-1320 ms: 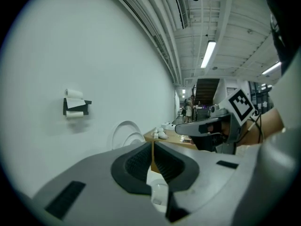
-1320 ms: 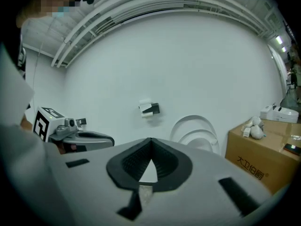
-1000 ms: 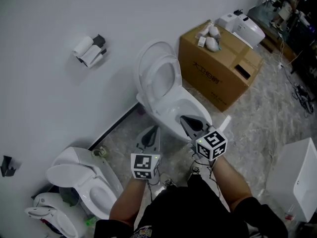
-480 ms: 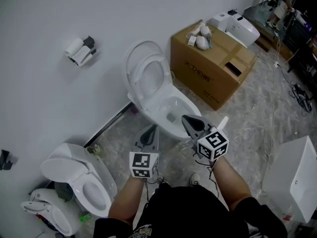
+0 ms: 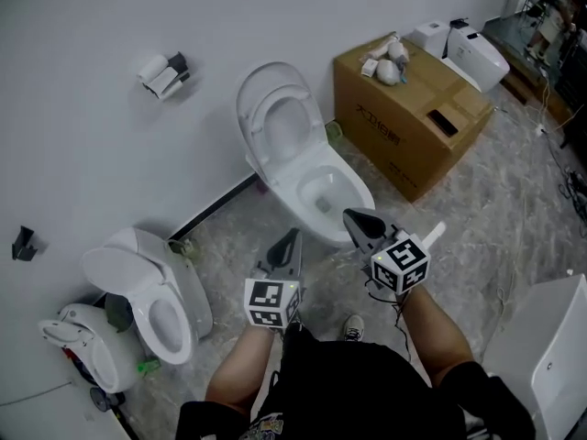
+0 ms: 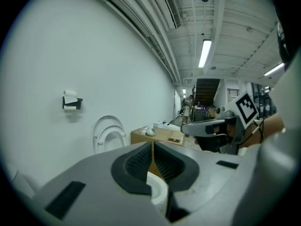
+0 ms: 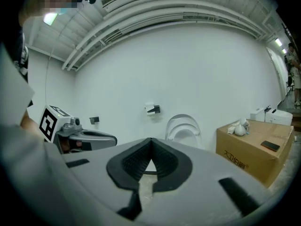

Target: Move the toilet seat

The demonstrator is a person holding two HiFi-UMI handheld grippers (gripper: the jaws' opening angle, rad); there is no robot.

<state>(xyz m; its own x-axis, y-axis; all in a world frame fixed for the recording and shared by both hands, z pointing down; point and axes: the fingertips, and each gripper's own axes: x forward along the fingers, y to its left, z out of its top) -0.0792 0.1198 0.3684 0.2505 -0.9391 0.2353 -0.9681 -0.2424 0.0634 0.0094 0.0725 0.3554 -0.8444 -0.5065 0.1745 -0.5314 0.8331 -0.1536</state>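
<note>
Ahead of my two grippers, just past tips: white ceramic toilet [image 5: 353, 189], bowl open. White oval plastic toilet seat [image 5: 264, 137] stands raised, leaning back on lid against wall, well beyond both tips, untouched. My left gripper [image 5: 294, 236]: jaws together, nothing between pads. My right gripper [image 5: 350, 215]: jaws closed too, empty, tip near bowl's front rim in head view. Right of right gripper: big brown cardboard box [image 5: 413, 117]. Left of left gripper: second white toilet [image 5: 151, 305] on floor. I hold both grippers side by side, apart.
</note>
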